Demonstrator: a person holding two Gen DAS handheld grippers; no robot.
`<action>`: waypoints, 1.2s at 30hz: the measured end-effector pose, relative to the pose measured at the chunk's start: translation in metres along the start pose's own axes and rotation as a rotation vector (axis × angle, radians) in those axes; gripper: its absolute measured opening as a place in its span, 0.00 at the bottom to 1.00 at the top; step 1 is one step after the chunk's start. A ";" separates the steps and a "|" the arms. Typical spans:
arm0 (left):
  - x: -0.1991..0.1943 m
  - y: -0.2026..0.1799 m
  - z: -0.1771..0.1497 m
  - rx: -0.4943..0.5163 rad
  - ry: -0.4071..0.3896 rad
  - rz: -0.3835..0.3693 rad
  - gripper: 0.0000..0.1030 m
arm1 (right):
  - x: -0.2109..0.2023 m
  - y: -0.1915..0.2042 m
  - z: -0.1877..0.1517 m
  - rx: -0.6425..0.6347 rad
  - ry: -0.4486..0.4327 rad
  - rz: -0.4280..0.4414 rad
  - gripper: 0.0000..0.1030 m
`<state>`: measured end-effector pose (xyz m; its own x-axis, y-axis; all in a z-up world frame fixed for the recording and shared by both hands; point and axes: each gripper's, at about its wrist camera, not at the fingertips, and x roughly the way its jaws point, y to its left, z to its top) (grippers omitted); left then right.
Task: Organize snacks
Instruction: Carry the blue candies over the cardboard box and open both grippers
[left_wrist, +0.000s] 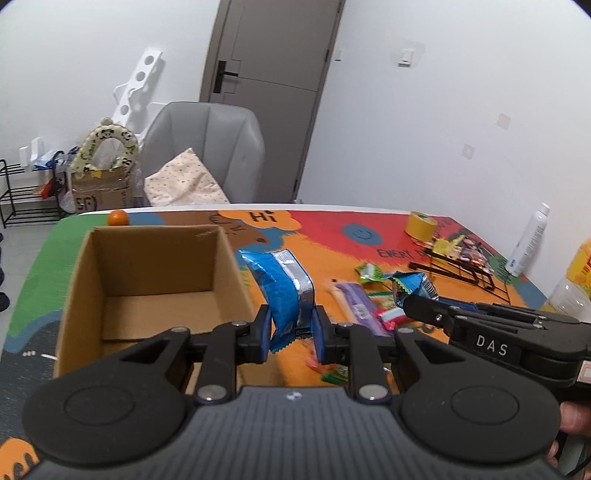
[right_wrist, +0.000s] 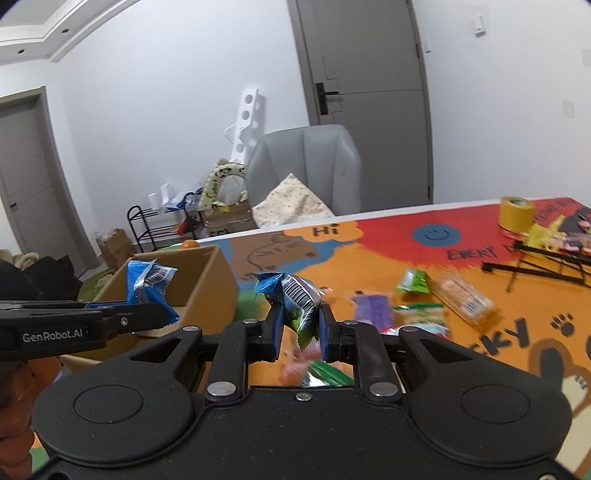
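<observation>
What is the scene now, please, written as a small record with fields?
left gripper: shut on blue snack packet
right gripper: shut on blue-green snack packet
cardboard box: open, nothing seen inside
loose snacks: scattered on colourful table mat
orange: behind box
tape roll: far side of mat
</observation>
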<state>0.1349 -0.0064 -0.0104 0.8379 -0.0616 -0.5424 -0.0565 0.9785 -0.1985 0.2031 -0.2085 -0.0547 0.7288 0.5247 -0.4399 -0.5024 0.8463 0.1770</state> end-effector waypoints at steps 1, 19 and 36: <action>0.000 0.005 0.002 -0.005 -0.002 0.005 0.21 | 0.003 0.004 0.002 -0.003 0.001 0.005 0.17; 0.004 0.080 0.011 -0.105 0.009 0.080 0.22 | 0.037 0.062 0.021 -0.061 0.016 0.082 0.17; -0.028 0.118 0.003 -0.178 -0.036 0.197 0.75 | 0.042 0.098 0.022 -0.081 0.003 0.129 0.51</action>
<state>0.1065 0.1113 -0.0157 0.8196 0.1369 -0.5563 -0.3125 0.9207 -0.2338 0.1946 -0.1016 -0.0364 0.6541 0.6286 -0.4208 -0.6280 0.7614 0.1611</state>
